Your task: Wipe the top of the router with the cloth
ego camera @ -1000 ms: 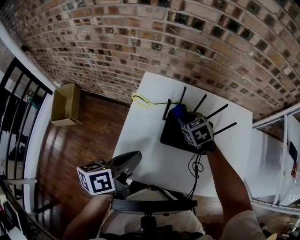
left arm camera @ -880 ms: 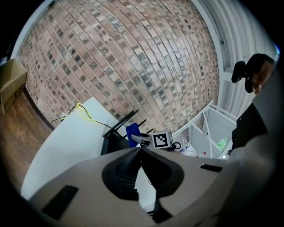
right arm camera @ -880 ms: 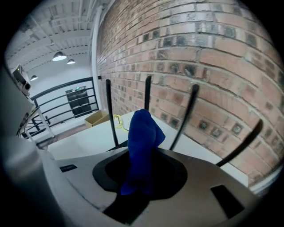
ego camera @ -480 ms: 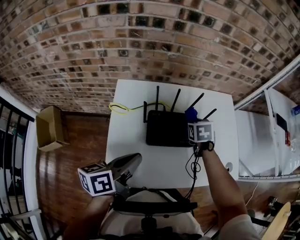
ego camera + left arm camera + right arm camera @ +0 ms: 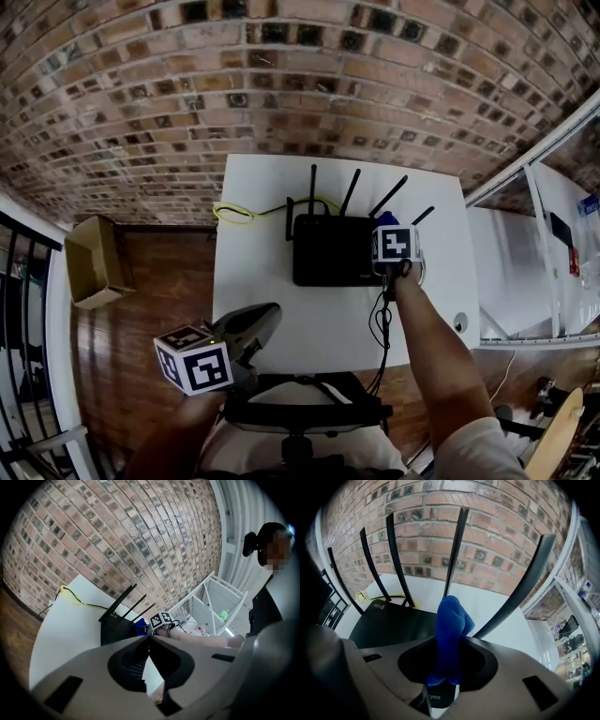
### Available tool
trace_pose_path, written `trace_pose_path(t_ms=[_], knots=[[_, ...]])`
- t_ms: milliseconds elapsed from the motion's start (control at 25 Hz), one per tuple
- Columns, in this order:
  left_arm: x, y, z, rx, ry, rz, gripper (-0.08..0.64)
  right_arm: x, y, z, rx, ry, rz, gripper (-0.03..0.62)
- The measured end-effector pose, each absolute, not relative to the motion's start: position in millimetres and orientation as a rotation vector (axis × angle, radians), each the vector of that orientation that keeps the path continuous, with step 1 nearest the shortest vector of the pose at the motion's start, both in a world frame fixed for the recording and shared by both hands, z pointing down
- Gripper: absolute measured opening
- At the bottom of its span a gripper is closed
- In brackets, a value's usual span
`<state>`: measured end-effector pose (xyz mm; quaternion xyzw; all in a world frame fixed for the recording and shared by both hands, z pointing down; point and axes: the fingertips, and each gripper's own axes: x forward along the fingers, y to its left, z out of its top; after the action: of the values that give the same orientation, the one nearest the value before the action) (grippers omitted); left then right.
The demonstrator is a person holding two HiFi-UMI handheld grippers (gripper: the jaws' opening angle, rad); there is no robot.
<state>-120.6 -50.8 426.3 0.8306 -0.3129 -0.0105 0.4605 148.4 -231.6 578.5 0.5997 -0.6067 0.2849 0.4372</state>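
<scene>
A black router [image 5: 333, 251] with several upright antennas sits at the back of the white table [image 5: 281, 309]. My right gripper [image 5: 387, 228] hangs over the router's far right corner, shut on a blue cloth [image 5: 385, 219]. In the right gripper view the cloth [image 5: 450, 625] stands bunched between the jaws of that gripper [image 5: 449, 641], above the router's top [image 5: 393, 623] and in front of its antennas [image 5: 454, 545]. My left gripper [image 5: 270, 314] is held low near the table's front left edge, shut and empty. Its own view shows the router [image 5: 117, 627] and the cloth [image 5: 140, 627] far ahead.
A yellow cable [image 5: 234, 214] loops behind the router's left side. A black cable [image 5: 382, 328] runs off the table's front. A cardboard box [image 5: 91, 261] stands on the wood floor at left. A brick wall [image 5: 281, 84] backs the table.
My right gripper has carried the cloth from the router's middle toward its right far corner. The left gripper has stayed put while the head view shifted.
</scene>
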Motion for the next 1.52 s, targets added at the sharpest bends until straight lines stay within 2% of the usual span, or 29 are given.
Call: trace_pose_path(t_ms=[160,360,880,1520], knots=[[-135.1,-53.0,429.0,2.046,-0.816,-0.039,0.002,150.2,-233.8,590.2,1.515,-1.469,0.760,0.126],[-148.6,-53.5,430.1,2.029,-0.850,-0.066,0.002,118.1,-226.1,574.8,1.465,-1.510,0.879,0.126],[-166.4,-45.1,429.9,2.009,-0.869,-0.088,0.002,40.5,-248.1,601.2,1.201,-1.678,0.770,0.126],[-184.2,-32.0,435.9,1.961,-0.894,-0.126,0.002,-59.2,-241.2,582.5,1.059,-1.824,0.746,0.126]])
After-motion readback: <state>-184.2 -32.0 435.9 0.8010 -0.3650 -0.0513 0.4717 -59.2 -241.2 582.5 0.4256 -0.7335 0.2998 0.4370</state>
